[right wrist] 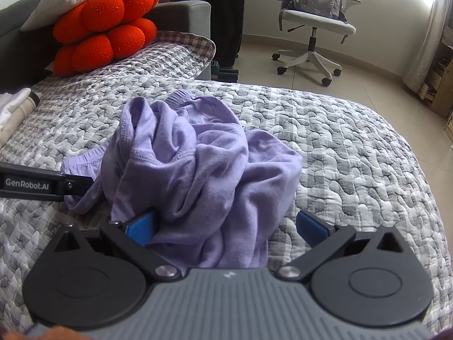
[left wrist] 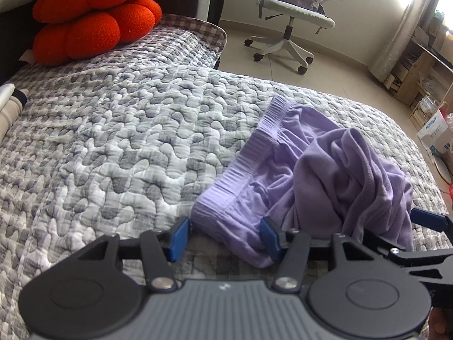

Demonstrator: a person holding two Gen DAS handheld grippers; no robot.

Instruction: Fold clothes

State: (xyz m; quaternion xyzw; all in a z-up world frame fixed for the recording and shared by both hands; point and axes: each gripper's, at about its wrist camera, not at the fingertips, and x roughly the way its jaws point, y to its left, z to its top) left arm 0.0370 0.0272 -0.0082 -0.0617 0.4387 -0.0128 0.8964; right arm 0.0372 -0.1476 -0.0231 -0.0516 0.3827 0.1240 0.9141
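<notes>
Both fingers sets: left half-closed on lilac garment; right wide.

Your lilac garment is soft matt knit cloth with a ribbed waistband. It lies on a puckered, quilted cotton bedspread. Far left, the orange cushion looks fuzzy. Your grippers' arms are matt black plastic, with textured blue pads.
</notes>
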